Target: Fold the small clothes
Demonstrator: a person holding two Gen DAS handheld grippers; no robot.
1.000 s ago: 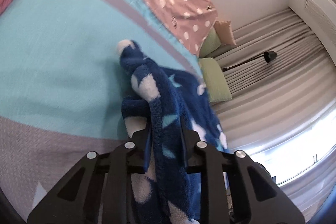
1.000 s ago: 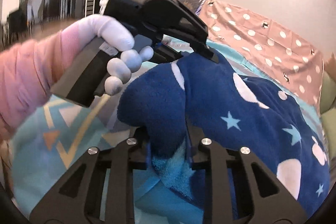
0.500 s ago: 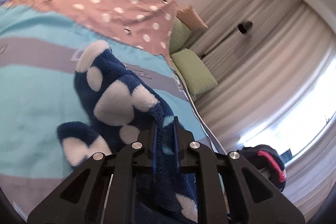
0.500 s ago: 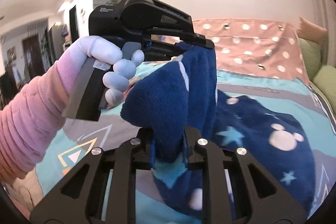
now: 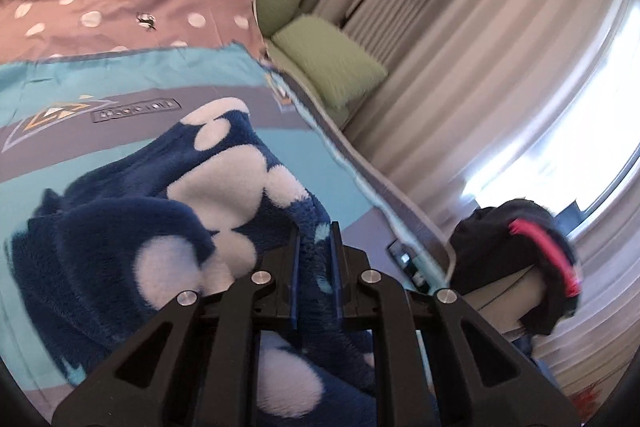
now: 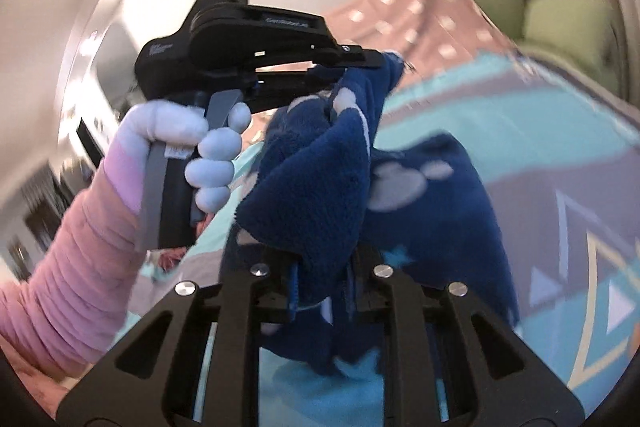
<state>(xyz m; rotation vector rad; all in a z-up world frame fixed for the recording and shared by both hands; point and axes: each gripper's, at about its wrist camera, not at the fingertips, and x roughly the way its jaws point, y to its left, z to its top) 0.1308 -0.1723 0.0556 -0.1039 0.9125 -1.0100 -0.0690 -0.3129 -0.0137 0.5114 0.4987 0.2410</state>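
Fleece garment point(image 5: 168, 247), navy with white blobs and stars, hangs bunched, clamped by left gripper point(image 5: 315, 247) and right gripper point(image 6: 320, 279) fingers.

The right hand-held gripper point(image 6: 320, 291) is clamped on a fold of the navy fleece garment point(image 6: 320, 195) printed with white stars. Opposite, a white-gloved hand point(image 6: 192, 147) in a pink sleeve point(image 6: 76, 259) grips the left hand-held gripper point(image 6: 372, 61), pinching the garment's upper edge above the turquoise bedspread point(image 6: 500, 131).

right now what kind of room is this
Most likely a bedroom: a bed with a teal and grey bedspread, green pillows at its head, and long curtains over a bright window.
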